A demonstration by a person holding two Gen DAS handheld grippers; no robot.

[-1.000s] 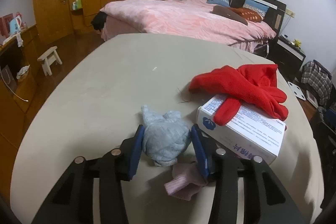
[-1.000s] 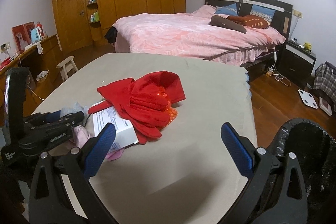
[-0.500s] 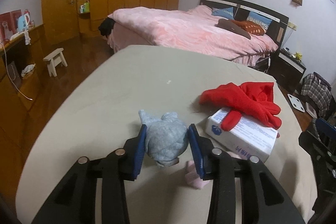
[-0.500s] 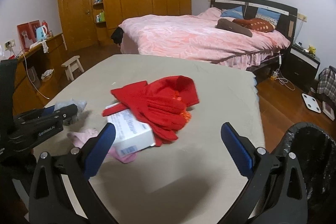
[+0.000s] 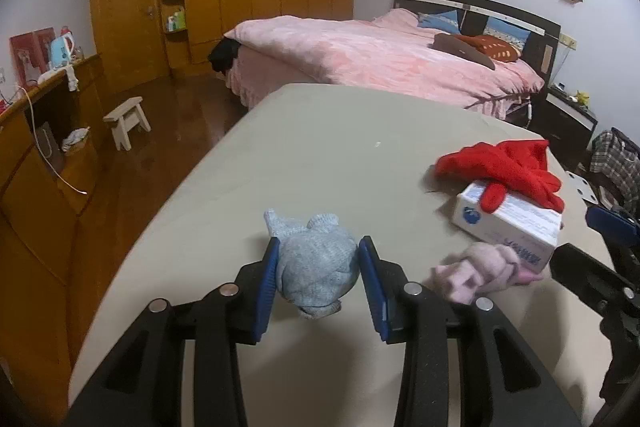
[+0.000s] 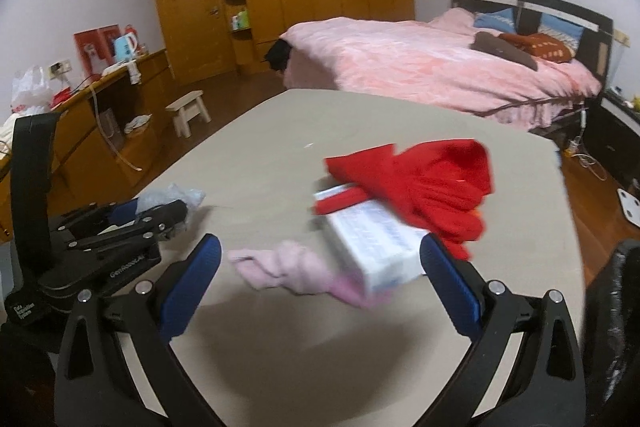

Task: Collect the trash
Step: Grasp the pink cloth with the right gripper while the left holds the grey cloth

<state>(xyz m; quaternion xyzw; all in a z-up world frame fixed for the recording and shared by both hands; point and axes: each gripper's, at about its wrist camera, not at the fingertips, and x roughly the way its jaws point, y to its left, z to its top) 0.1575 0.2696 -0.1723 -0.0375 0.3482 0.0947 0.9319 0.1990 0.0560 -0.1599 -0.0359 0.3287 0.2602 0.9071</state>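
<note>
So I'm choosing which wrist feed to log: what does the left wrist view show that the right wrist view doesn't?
Only the left wrist view shows the left tool gripping the grey knitted bundle between its blue pads, and a plaid bag at the right edge. Only the right wrist view shows the right tool wide open with nothing between its pads, the black trash bag at the right edge, and a white plastic bag on the counter. Both show the red gloves, the white box, the pink cloth, the table and the bed.

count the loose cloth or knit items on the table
3: a grey knit bundle between the left hand-held gripper fingers, a pink cloth beside the white box, a red garment on that box.
</note>
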